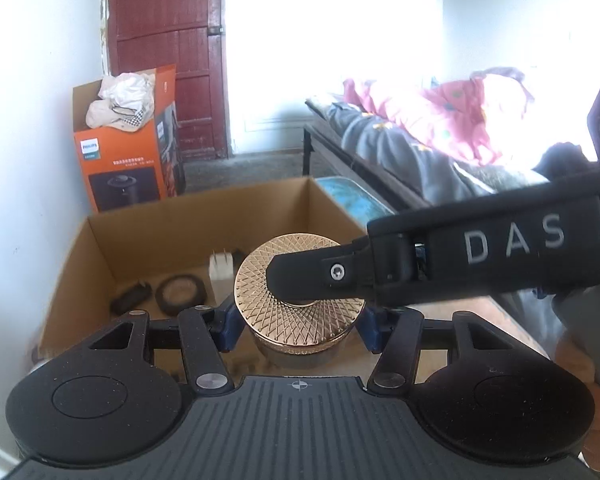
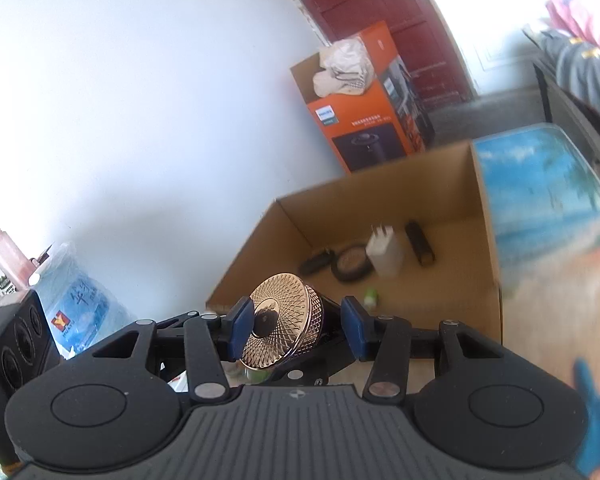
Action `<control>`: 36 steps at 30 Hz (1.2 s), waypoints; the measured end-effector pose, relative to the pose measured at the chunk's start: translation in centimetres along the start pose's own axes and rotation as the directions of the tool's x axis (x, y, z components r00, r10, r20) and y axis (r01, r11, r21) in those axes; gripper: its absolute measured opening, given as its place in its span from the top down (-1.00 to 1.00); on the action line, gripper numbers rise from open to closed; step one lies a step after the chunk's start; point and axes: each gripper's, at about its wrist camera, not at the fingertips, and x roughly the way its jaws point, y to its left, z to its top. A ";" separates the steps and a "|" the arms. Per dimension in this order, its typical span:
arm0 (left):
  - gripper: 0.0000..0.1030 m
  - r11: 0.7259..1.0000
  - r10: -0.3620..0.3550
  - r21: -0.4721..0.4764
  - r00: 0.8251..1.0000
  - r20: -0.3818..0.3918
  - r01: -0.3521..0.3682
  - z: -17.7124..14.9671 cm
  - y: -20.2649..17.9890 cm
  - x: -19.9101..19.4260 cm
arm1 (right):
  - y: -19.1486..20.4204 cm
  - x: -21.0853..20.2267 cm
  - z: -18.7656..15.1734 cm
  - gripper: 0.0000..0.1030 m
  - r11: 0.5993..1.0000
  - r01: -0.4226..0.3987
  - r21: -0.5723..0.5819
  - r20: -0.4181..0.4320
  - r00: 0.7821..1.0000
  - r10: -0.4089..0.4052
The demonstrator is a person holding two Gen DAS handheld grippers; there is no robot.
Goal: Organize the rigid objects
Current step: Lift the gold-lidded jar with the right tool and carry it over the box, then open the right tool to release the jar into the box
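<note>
A round jar with a gold patterned lid (image 1: 300, 300) sits between my left gripper's (image 1: 298, 324) blue pads, which are shut on its body, near the front of an open cardboard box (image 1: 100, 248). My right gripper (image 2: 298, 330) reaches over it; one finger (image 1: 300, 280) lies across the lid top in the left wrist view. In the right wrist view the gold lid (image 2: 280, 320) stands tilted between the blue pads (image 2: 240, 328), touching the left pad, with a gap to the right one. The box (image 2: 488, 240) holds a white charger (image 2: 386, 252), a round compact (image 2: 352, 264) and black items.
An orange Philips box (image 1: 128, 152) with cloth on top stands by the red door (image 1: 168, 40). A bed with bedding (image 1: 420, 132) is at the right. A water bottle (image 2: 76, 304) and a black speaker (image 2: 16, 344) stand at the left.
</note>
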 end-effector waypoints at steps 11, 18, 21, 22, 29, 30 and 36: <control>-0.08 0.981 -0.090 -0.191 0.933 -0.348 0.024 2.1 5.5 11.8 | -5.6 12.6 6.3 -0.01 0.995 0.089 0.032 -0.328 0.942 -0.074; -0.08 0.958 -0.137 -0.286 0.876 -0.463 -0.001 1.4 7.7 14.6 | -6.8 16.8 6.0 -0.01 0.995 0.101 -0.004 -0.437 0.895 -0.093; -0.09 0.950 -0.156 -0.312 0.859 -0.487 -0.005 1.3 8.1 14.9 | -7.1 17.8 6.2 -0.01 0.995 0.101 -0.011 -0.460 0.883 -0.095; -0.09 0.947 -0.167 -0.322 0.853 -0.495 -0.002 1.3 8.2 15.0 | -7.1 18.1 6.2 -0.01 0.994 0.104 -0.017 -0.465 0.879 -0.100; -0.17 0.933 -0.201 -0.359 0.831 -0.519 0.001 1.6 8.6 16.0 | -7.8 19.5 6.1 -0.01 0.992 0.122 -0.030 -0.493 0.861 -0.120; -0.19 0.931 -0.205 -0.366 0.831 -0.517 0.002 1.7 8.7 16.0 | -7.9 19.5 6.1 -0.01 0.993 0.119 -0.023 -0.494 0.862 -0.115; -0.26 0.937 -0.180 -0.348 0.863 -0.472 0.005 2.2 8.2 15.2 | -7.5 18.9 6.1 -0.01 0.993 0.115 -0.028 -0.451 0.885 -0.115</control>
